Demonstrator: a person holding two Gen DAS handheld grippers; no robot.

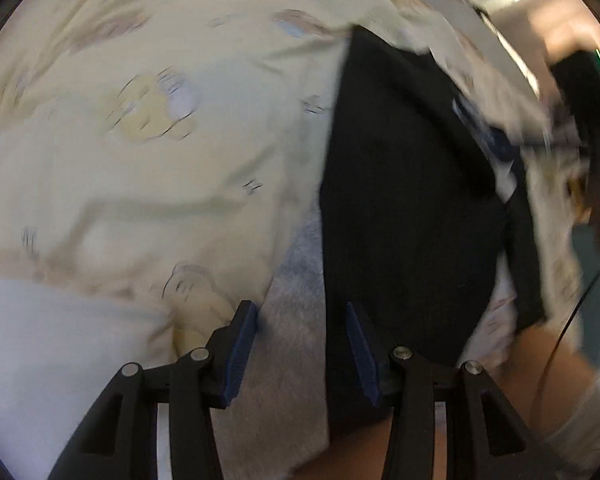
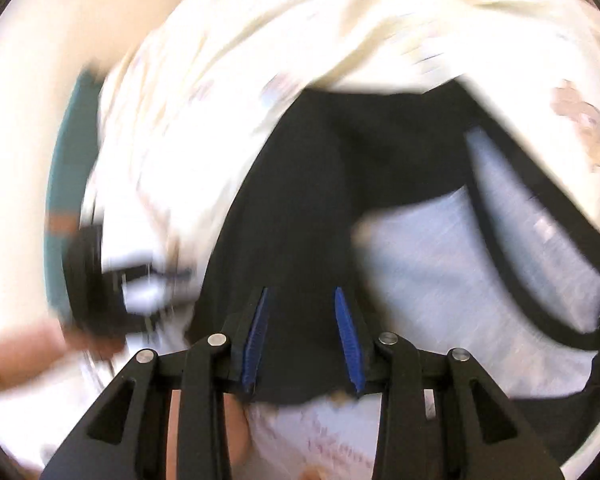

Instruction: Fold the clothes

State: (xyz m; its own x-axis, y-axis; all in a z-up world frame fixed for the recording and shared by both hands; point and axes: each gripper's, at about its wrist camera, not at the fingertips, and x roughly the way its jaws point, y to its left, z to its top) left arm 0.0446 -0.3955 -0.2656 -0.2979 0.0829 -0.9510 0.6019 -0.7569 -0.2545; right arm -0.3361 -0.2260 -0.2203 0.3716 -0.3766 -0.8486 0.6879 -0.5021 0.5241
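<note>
- Your left gripper (image 1: 302, 320) points down with its blue pads (image 1: 242, 344) parted narrowly; grey cloth (image 1: 296, 280) and the edge of the black ribbed garment (image 1: 412, 200) lie between them, but blur hides whether they press.
- The black garment lies on a pale yellow printed bedsheet (image 1: 160, 140), right of centre in the left view.
- Your right gripper (image 2: 302, 336) stands narrowly parted over the garment's near hem; I cannot tell if it grips.
- A blurred hand (image 2: 16, 348) shows at far left.
</note>
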